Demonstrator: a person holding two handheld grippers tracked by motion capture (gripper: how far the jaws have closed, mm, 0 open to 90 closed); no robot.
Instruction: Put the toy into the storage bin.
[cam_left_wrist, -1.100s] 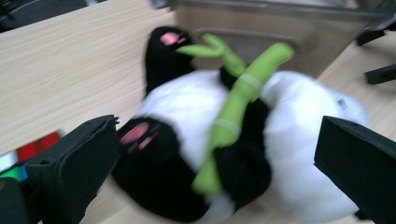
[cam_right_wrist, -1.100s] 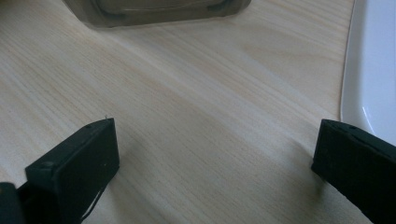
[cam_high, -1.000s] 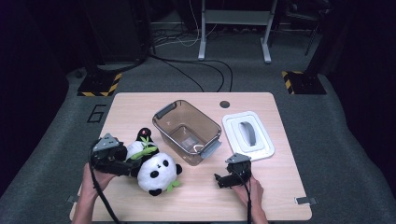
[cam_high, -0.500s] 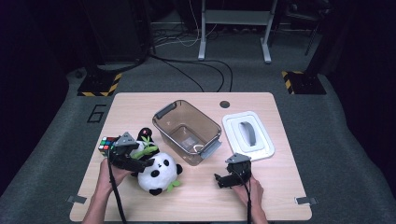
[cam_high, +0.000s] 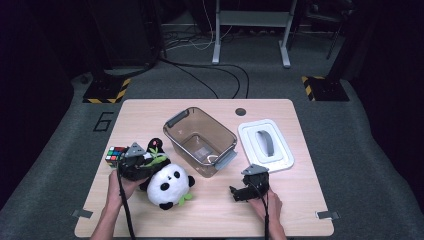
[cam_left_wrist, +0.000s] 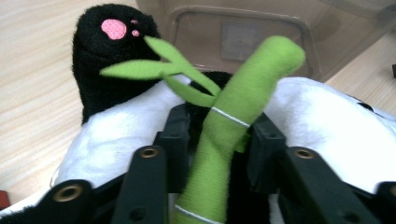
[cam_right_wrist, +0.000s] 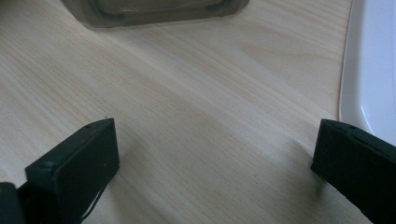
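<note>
A panda plush lies on the wooden table, left of centre, holding a green bamboo stalk. My left gripper is on the plush's upper body. Its jaws have just been closing and now press into the white fur, with the stalk between them. A black paw with a pink pad sticks up beyond. My right gripper rests low over bare wood at the front right, open with nothing between its fingers.
A clear brown plastic bin stands empty mid-table, just beyond the panda. Its white lid lies flat to the right, close to my right gripper. A colour cube sits left of the left gripper.
My left gripper moved right and down onto the panda's body, uncovering the colour cube, and its jaws came together on the plush. The right gripper stayed put.
</note>
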